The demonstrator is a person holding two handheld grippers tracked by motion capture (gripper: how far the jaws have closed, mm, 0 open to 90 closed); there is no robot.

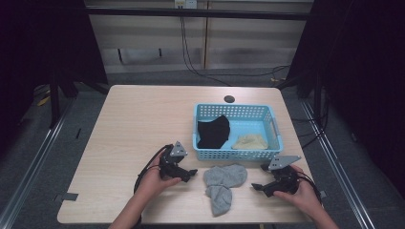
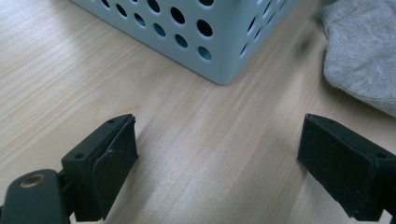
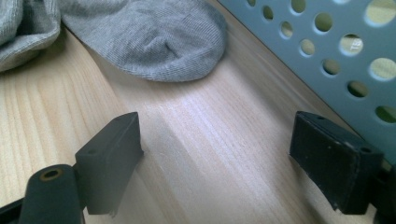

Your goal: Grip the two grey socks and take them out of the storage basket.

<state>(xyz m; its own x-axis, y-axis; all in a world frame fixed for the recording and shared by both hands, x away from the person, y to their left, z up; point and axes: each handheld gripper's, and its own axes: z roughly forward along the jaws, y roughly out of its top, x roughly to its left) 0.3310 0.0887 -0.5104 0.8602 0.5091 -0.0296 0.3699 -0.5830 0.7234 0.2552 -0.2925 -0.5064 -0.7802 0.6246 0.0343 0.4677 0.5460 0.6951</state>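
Note:
Two grey socks [image 1: 223,186] lie crumpled together on the wooden table [image 1: 133,124], just in front of a light blue perforated basket [image 1: 236,153]. My left gripper [image 1: 192,172] rests low to the left of the socks, jaws wide apart with bare table between them; its own view has the basket corner [image 2: 219,51] ahead and a grey sock [image 2: 364,56] at the right. My right gripper [image 1: 255,186] sits to the right of the socks, open and empty, pointing at a sock's toe [image 3: 159,42] with the basket wall [image 3: 336,51] on its right.
Inside the basket lie a black garment [image 1: 213,132] and a pale yellow sock [image 1: 250,141]. A round black hole [image 1: 229,99] sits in the table behind the basket. Cables hang at the back wall. The table's left half is bare wood.

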